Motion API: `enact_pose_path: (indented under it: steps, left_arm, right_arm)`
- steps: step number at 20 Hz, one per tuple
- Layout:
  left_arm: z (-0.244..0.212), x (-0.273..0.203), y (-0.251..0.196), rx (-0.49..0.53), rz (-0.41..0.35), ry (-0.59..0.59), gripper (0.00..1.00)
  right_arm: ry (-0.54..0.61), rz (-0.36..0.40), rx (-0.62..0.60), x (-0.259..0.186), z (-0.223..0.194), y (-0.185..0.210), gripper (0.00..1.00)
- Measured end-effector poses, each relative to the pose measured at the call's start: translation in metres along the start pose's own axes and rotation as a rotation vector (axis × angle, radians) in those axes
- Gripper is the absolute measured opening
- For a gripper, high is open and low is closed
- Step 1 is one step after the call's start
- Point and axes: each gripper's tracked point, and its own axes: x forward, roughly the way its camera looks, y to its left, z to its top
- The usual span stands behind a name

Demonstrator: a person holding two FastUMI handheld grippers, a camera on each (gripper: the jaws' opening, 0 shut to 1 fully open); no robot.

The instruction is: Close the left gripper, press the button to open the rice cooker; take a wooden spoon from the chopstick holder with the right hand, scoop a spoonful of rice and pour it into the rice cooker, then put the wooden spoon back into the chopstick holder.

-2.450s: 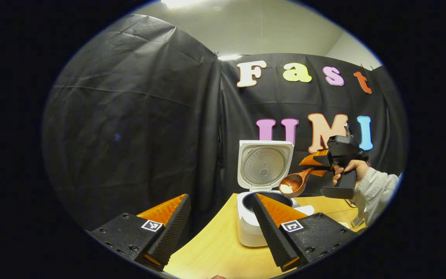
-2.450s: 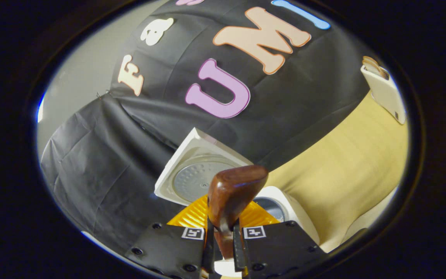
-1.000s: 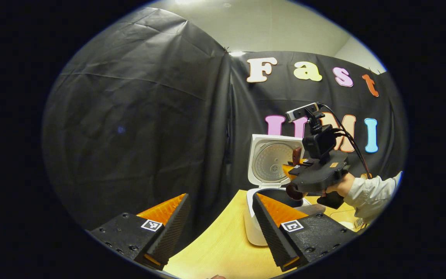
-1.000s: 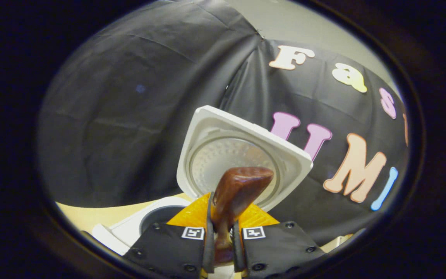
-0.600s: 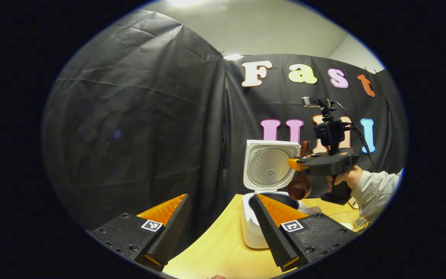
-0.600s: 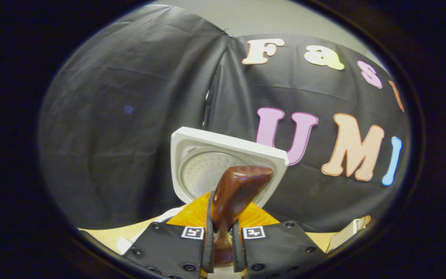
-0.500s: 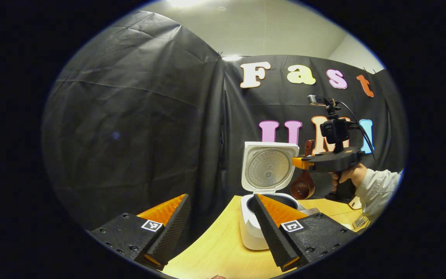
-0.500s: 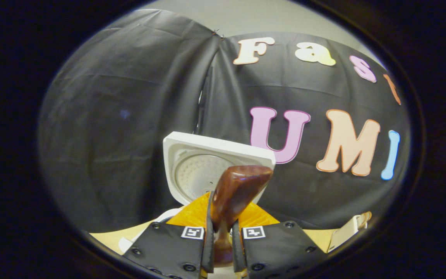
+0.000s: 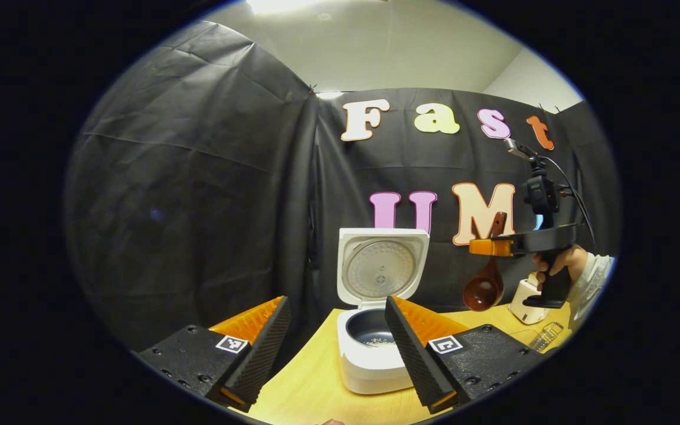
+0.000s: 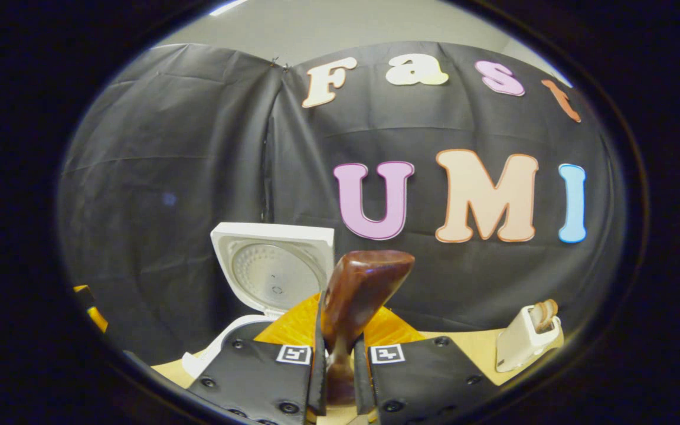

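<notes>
One wooden spoon (image 10: 355, 295), one rice cooker (image 9: 372, 348), lid up

No readable text, brand or number stands on the rice cooker (image 9: 375, 360), the holder (image 10: 526, 337) or the spoon (image 10: 356, 295). Each gripper finger carries a small square black-and-white marker tag (image 9: 446, 344), a coded pattern, not letters.

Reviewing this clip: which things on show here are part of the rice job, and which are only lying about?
Part of the job:
- rice cooker, lid up, some rice in its pot
- wooden spoon, clamped in the right gripper, bowl hanging down
- chopstick holder, at the table's right end
- left gripper, open

Lying about:
- small clear glass beside the holder
</notes>
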Motion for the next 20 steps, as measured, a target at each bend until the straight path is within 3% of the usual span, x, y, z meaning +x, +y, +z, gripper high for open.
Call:
enact_pose_path:
  steps: [5,20]
  left_arm:
    - [0.02,0.026,-0.024,-0.025,-0.043,-0.024,0.92]
    - [0.035,0.04,-0.106,-0.008,-0.161,-0.053,0.95]
  right_arm:
    - [0.012,-0.066,0.015,-0.02,-0.011,-0.049,0.22]
    - [0.096,-0.378,0.062,-0.115,-0.069,-0.24,0.22]
